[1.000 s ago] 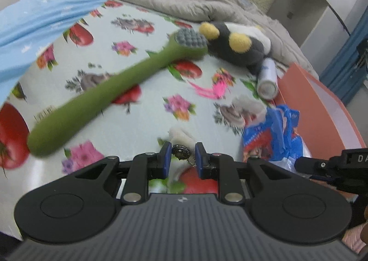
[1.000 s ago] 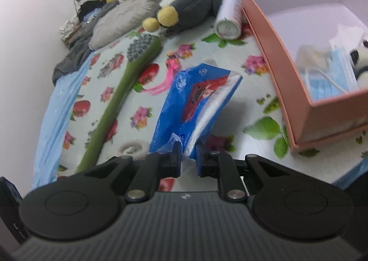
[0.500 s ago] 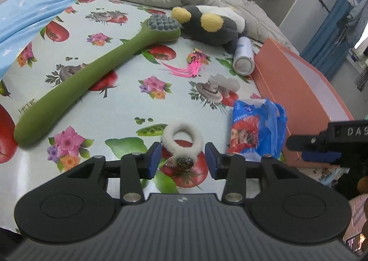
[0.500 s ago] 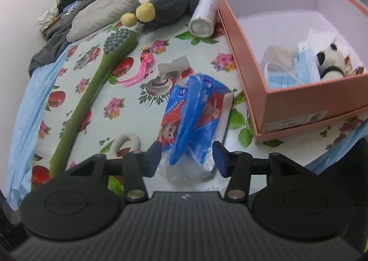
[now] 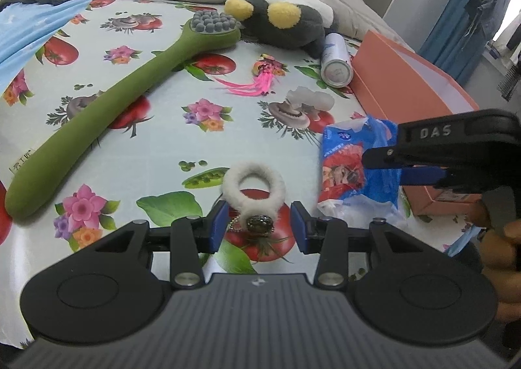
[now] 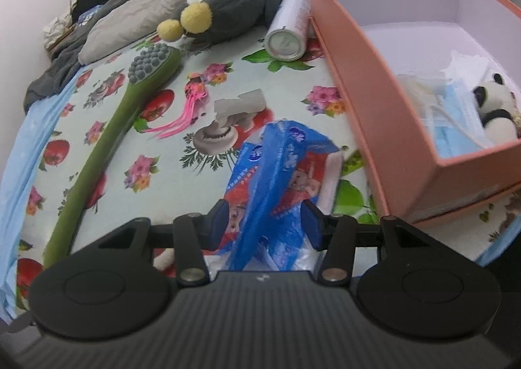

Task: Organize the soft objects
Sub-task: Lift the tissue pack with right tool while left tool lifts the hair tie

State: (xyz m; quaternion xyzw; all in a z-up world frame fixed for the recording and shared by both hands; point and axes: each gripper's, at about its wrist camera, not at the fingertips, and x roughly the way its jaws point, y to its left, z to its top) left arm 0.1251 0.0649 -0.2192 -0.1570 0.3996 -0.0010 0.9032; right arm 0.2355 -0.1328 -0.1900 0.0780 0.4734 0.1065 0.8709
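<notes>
A fluffy white hair tie point(image 5: 253, 188) with a dark bead lies on the patterned tablecloth, between the tips of my open left gripper point(image 5: 259, 226). A blue and red tissue pack point(image 6: 280, 167) lies beside the pink box point(image 6: 384, 115); my right gripper point(image 6: 265, 222) is open around its near end. The pack also shows in the left wrist view point(image 5: 355, 160). The box holds blue face masks point(image 6: 456, 121) and a small panda toy point(image 6: 491, 108).
A long green massage stick point(image 5: 120, 105), a pink tassel point(image 5: 260, 77), a white clip point(image 5: 309, 99), a white can point(image 5: 335, 60) and a grey plush toy point(image 5: 283, 20) lie on the cloth. Bedding is heaped at the back.
Both grippers have opened: the left let go of the hair tie and the right let go of the tissue pack, which now lie on the cloth. Both grippers have drawn back a little.
</notes>
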